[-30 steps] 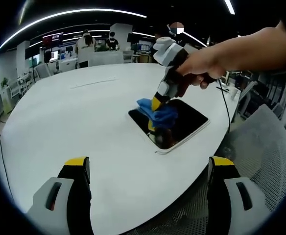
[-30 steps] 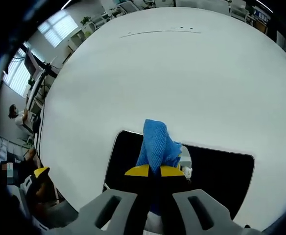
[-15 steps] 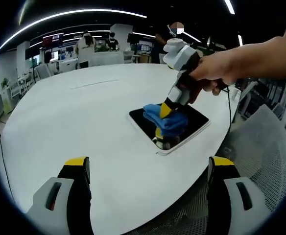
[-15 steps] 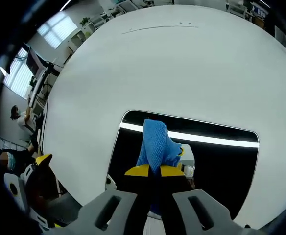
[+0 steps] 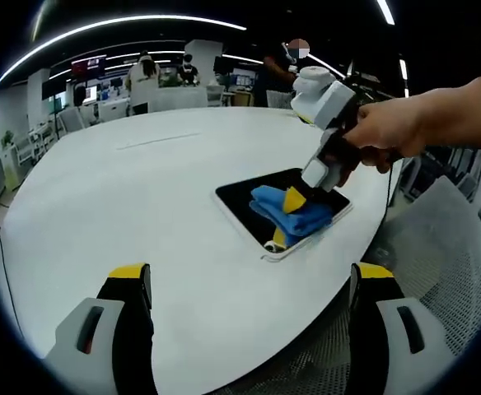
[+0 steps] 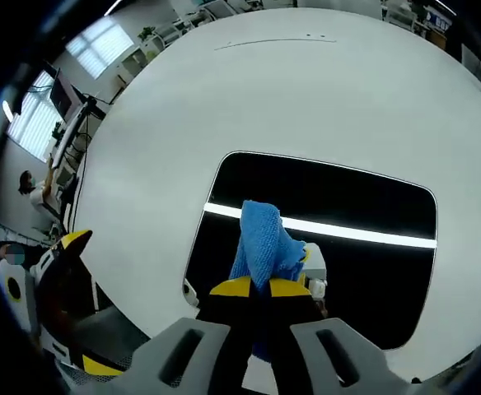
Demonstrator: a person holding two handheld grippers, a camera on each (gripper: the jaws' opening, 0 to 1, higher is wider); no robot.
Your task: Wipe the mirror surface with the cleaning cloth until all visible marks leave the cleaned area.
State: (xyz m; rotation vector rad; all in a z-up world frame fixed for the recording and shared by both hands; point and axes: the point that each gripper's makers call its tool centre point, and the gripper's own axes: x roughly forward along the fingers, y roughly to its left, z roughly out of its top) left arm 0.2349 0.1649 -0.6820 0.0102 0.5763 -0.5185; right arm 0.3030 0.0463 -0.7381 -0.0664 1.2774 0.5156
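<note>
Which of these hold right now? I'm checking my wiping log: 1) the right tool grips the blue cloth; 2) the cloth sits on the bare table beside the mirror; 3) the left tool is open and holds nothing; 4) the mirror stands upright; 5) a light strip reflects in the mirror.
1) The right tool grips the blue cloth: true.
2) The cloth sits on the bare table beside the mirror: false. It is pressed on the mirror, inside its frame.
3) The left tool is open and holds nothing: true.
4) The mirror stands upright: false. It lies flat on the white table.
5) A light strip reflects in the mirror: true.
</note>
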